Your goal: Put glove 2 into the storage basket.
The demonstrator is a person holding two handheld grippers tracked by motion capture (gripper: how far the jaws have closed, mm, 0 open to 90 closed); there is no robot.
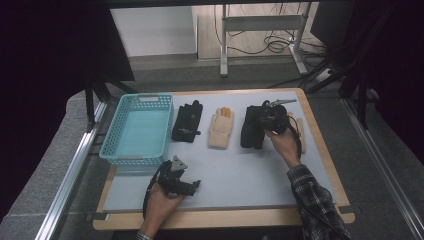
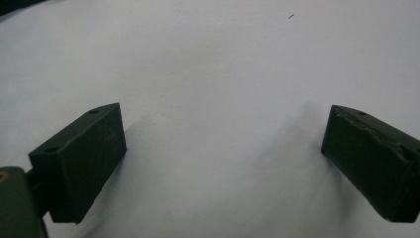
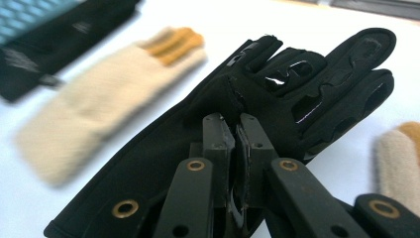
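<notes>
**Right tongs clamped on a black glove**

At 2 o'clock on the tabletop (image 1: 225, 175), the right tongs (image 3: 236, 148) pinch a black glove (image 3: 163, 148), its fingers raised. Left tongs (image 2: 223, 158), jaws apart, hover at 7 o'clock over bare surface. At 10 o'clock sits a teal basket (image 1: 137, 127); beside it lie another black glove (image 1: 187, 122) and a cream glove (image 1: 220, 129).

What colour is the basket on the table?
The basket is light blue-green, a turquoise plastic mesh. The high view shows it best.
</notes>
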